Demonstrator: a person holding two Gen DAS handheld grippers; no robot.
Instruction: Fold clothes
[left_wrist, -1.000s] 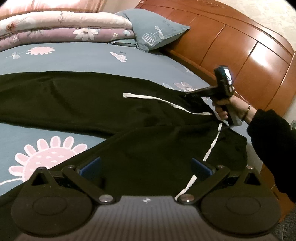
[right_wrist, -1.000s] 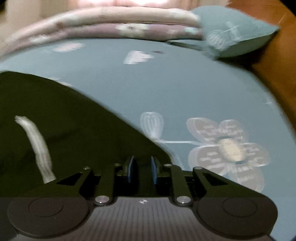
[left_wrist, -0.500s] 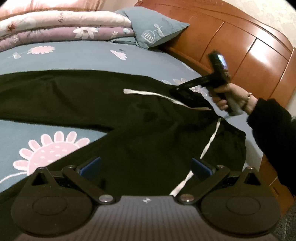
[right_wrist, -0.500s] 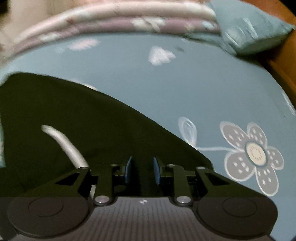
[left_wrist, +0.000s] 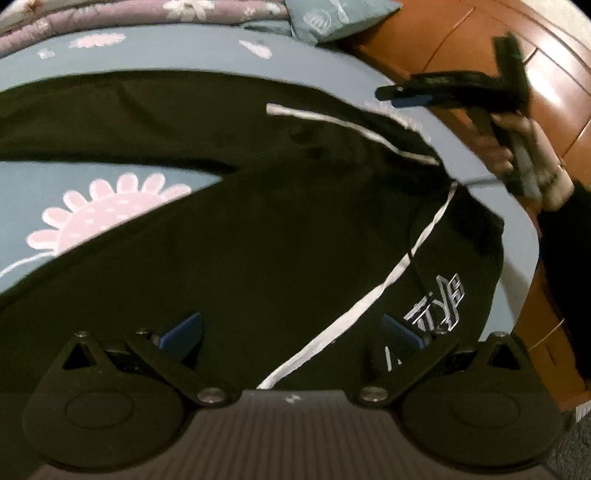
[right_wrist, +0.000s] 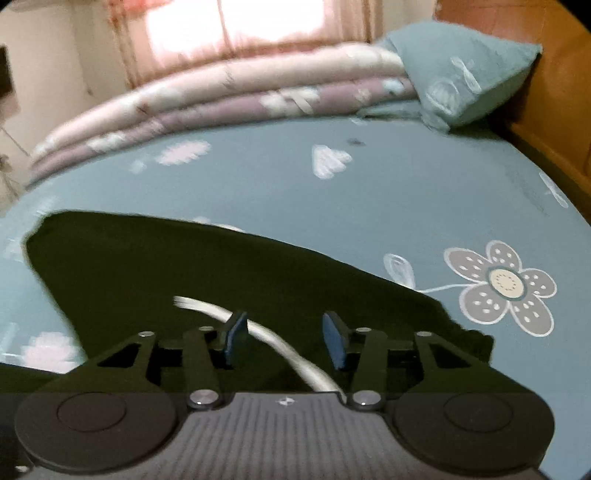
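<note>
**Black trousers spread wide, both hand-held grippers hanging free above the waist**

The black cotton trousers with white drawstrings (left_wrist: 280, 236) lay flat on the blue flower-printed bed sheet (left_wrist: 110, 184), legs splayed apart in a V, waistband end nearest the cameras. The left hand-held gripper (left_wrist: 291, 332) hovered over the near leg, its blue pads spread wide, nothing between them. The right hand-held gripper (right_wrist: 284, 339) sat above the far side of the waist, pads parted, a white drawstring (right_wrist: 266, 332) running beneath the gap but not pinched. In the left view it showed raised off the cloth, ahead and to the right.

With the legs lying apart, a good fold would, I judged, bring one leg squarely over the other: pinch the thick waistband hem rather than the loose cord, take cloth only, and keep both sides level so the seams meet. The cords could snag or trail out.
</note>
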